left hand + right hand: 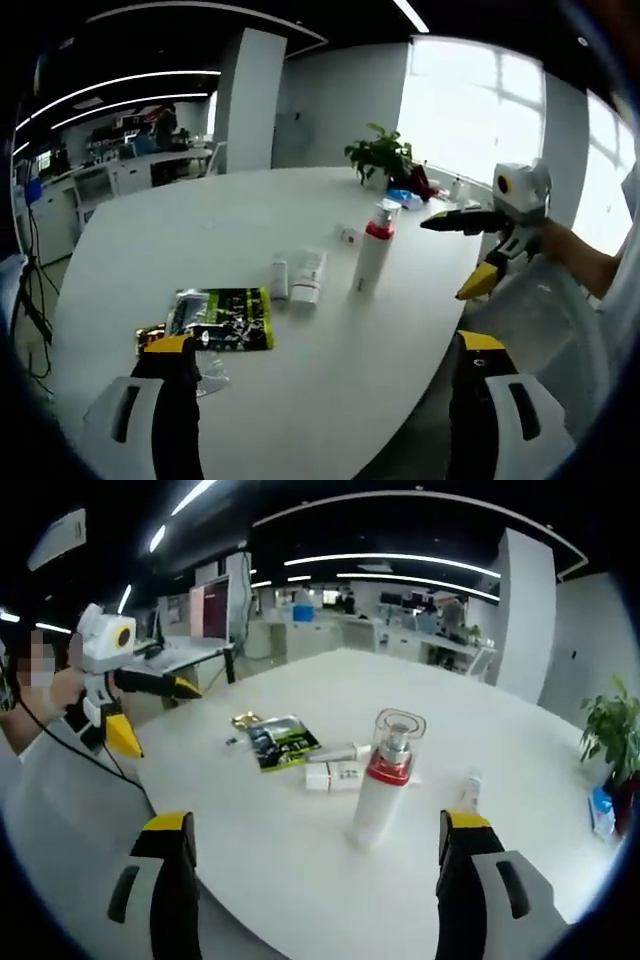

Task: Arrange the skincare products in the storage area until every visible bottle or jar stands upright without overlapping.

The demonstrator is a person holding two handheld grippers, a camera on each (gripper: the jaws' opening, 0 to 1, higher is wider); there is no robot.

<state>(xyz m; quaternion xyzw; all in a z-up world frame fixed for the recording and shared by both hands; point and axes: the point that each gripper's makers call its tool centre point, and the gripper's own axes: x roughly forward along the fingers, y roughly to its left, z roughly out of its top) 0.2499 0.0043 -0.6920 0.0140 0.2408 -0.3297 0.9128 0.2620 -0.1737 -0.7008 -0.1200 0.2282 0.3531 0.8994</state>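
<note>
A tall white bottle [374,248] with a red band and clear cap stands upright on the white table [200,230]. To its left lie two white tubes [308,276], and a small item [349,236] rests behind them. A green and black sachet pack [222,318] lies flat, a gold piece [150,335] at its corner. My left gripper [325,343] hangs open over the near table edge. My right gripper [448,258] is open off the table's right side. In the right gripper view the bottle [385,780] stands just ahead of my right gripper [318,822], with the tubes [340,775] and pack [283,742] beyond it. My left gripper [155,717] is at the left.
A potted plant [380,155] and a blue packet [403,197] sit at the table's far edge by the window. A small white tube [468,790] lies right of the bottle. Desks and monitors fill the room behind. A person's arm holds each gripper.
</note>
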